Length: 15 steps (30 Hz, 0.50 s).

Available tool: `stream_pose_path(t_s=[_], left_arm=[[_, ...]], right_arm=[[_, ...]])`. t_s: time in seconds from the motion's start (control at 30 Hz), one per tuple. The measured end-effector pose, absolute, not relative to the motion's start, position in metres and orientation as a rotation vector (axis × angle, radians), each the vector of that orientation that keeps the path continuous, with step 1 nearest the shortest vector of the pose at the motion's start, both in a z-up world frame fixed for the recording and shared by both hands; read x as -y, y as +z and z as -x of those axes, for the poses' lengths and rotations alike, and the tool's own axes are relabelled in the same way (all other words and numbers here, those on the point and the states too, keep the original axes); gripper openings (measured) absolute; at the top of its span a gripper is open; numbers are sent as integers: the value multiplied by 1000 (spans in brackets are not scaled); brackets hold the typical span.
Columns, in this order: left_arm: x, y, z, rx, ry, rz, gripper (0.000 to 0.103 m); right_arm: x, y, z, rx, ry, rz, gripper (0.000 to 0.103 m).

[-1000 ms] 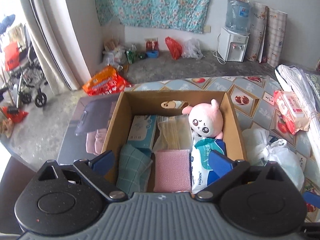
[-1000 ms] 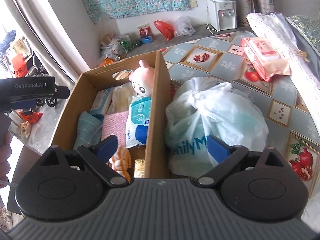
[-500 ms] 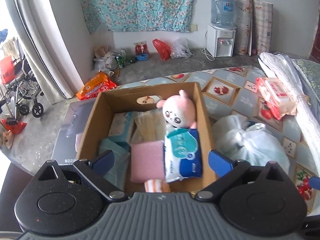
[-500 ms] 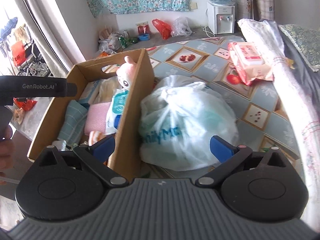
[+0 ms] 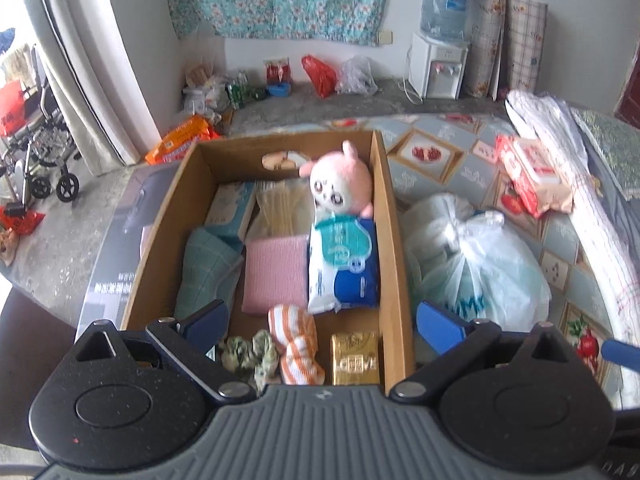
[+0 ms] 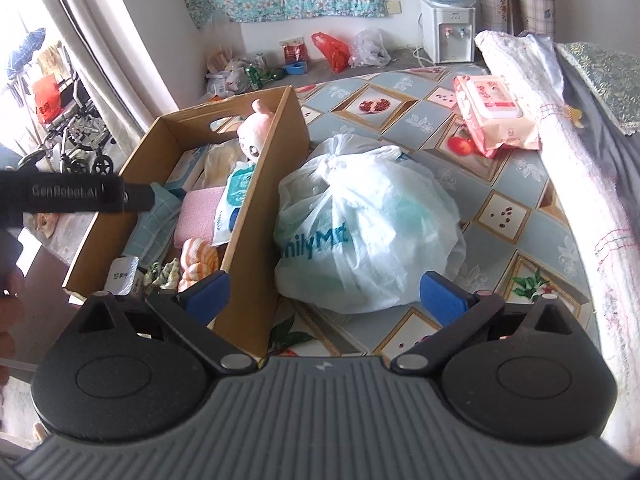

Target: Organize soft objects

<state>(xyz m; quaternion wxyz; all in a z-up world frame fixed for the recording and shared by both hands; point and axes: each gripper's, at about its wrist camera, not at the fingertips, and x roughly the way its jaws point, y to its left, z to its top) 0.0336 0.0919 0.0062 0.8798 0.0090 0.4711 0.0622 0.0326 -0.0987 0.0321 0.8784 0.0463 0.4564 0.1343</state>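
Observation:
A cardboard box (image 5: 390,240) (image 6: 276,184) stands on the patterned bed cover. It holds a pink plush toy (image 5: 340,186) (image 6: 254,132), a blue-white wipes pack (image 5: 344,264), a pink cloth (image 5: 274,274), a green checked cloth (image 5: 208,268), an orange striped sock (image 5: 296,340) and a gold packet (image 5: 355,358). A tied white plastic bag (image 6: 368,224) (image 5: 476,264) lies right of the box. My left gripper (image 5: 322,326) is open and empty above the box's near end. My right gripper (image 6: 324,294) is open and empty, just before the bag.
A red-white wipes pack (image 6: 494,112) lies on the bed cover at the back right. A folded white blanket (image 6: 540,92) runs along the right side. A water dispenser (image 6: 448,24) and bags stand on the floor by the far wall. A wheelchair (image 5: 36,148) is at the left.
Both grippers have pulled back and risen. The left view now takes in the whole box and the bag. The right view has swung right, from the box toward the bag.

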Motion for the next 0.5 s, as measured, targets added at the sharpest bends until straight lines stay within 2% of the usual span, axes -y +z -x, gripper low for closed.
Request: stream_pose_path(t_s=[0.5], left_arm=[[-133, -29, 0, -1186, 251, 72, 101]], right_arm=[[66, 12, -49, -1094, 277, -106, 102]])
